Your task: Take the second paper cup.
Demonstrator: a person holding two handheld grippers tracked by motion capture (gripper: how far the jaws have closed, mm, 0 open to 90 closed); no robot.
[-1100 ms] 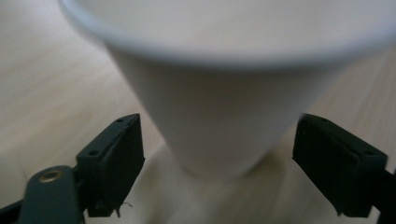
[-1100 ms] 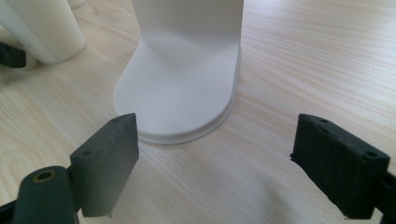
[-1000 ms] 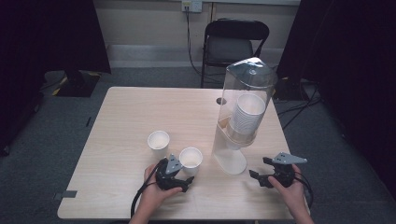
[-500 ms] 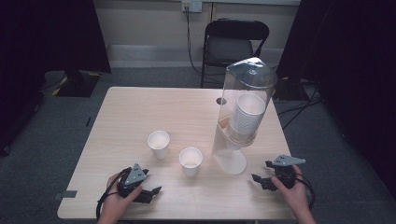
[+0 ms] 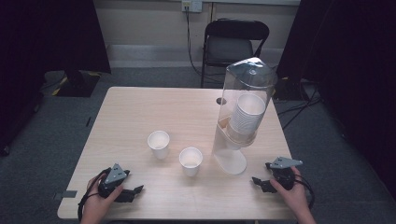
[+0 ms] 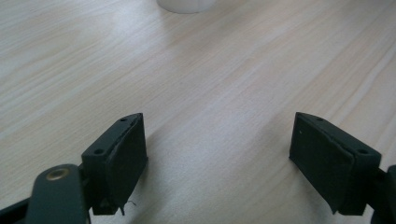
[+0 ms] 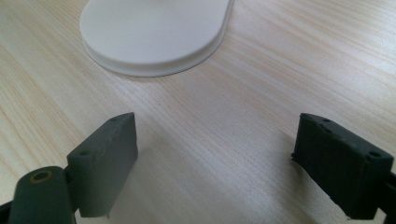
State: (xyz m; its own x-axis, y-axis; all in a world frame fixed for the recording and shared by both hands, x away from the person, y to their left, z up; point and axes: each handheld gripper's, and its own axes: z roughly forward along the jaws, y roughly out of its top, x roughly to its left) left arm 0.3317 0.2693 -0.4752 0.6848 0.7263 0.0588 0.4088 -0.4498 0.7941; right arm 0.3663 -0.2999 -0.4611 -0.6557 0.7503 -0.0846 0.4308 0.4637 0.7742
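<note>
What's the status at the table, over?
Left gripper open, empty, near edge. Right gripper open, empty, beside dispenser. Two cups upright, untouched. Nothing in the way.

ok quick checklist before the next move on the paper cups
1. Left tool open, holding nothing: ok.
2. Right tool open, holding nothing: ok.
3. Two white paper cups, near cup and far cup, upright and apart: ok.
4. Tall clear plastic cup dispenser upright on its white round base: ok.
5. Dispenser stocked with stacked cups: ok.
6. Loose cups empty: cannot tell.
</note>
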